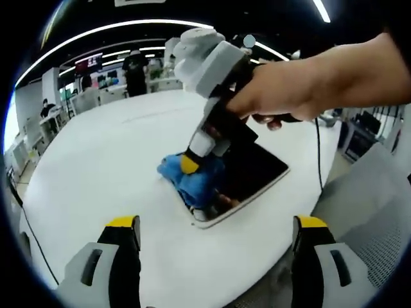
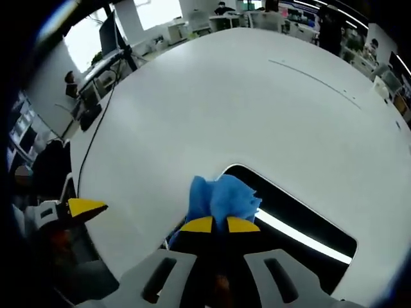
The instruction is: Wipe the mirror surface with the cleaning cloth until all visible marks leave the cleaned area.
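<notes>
Right gripper (image 2: 213,224) clamps blue cloth (image 2: 221,197) on mirror (image 2: 302,224) — left gripper (image 1: 217,224) wide open

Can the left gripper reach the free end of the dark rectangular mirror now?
Probably yes: the left gripper is open, with bare white table before the dark rectangular mirror; the right gripper and blue cloth occupy its other end.

right hand-held gripper (image 1: 190,164) pressing blue cloth (image 1: 192,179), mirror (image 1: 247,179)

left gripper view farther back, right gripper view close above, sharing mirror (image 1: 247,176)
</notes>
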Action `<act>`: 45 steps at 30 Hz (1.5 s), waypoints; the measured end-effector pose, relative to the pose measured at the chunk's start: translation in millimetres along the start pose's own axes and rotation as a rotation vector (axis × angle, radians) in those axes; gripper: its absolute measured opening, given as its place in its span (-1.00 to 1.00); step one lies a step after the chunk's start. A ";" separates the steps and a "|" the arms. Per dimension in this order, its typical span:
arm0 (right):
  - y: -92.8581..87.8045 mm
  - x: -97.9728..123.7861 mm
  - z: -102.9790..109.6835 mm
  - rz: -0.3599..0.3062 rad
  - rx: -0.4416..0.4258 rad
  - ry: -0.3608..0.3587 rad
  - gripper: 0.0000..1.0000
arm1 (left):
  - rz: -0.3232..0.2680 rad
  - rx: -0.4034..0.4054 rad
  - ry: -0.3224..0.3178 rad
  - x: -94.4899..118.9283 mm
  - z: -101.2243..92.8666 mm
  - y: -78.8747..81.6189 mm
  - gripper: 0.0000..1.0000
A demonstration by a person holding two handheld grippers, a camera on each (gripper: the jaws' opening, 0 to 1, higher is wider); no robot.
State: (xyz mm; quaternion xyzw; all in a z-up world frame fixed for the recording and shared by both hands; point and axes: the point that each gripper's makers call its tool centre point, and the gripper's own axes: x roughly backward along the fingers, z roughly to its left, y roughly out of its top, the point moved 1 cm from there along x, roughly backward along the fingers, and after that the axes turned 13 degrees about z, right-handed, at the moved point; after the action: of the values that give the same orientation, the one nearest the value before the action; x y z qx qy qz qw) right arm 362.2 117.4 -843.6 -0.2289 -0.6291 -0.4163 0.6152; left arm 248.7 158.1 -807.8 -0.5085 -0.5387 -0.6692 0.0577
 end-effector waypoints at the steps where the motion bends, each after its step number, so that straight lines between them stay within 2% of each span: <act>1: -0.9 0.3 -0.7 -0.001 -0.002 0.000 -1.00 | 0.000 0.006 -0.001 -0.1 0.5 -0.3 0.98; 15: -10.7 3.5 -10.1 0.005 -0.023 0.013 -1.00 | -0.002 0.026 0.005 0.9 3.4 -1.5 0.98; 45: -49.1 18.5 -57.8 0.025 -0.064 0.041 -1.00 | 0.015 0.016 -0.011 -1.9 0.0 -3.6 0.98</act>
State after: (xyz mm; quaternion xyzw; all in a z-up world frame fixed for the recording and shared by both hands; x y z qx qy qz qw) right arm 354.1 39.7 -843.6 -0.2480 -0.5997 -0.4332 0.6255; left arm 247.4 158.7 -811.7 -0.5159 -0.5406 -0.6615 0.0640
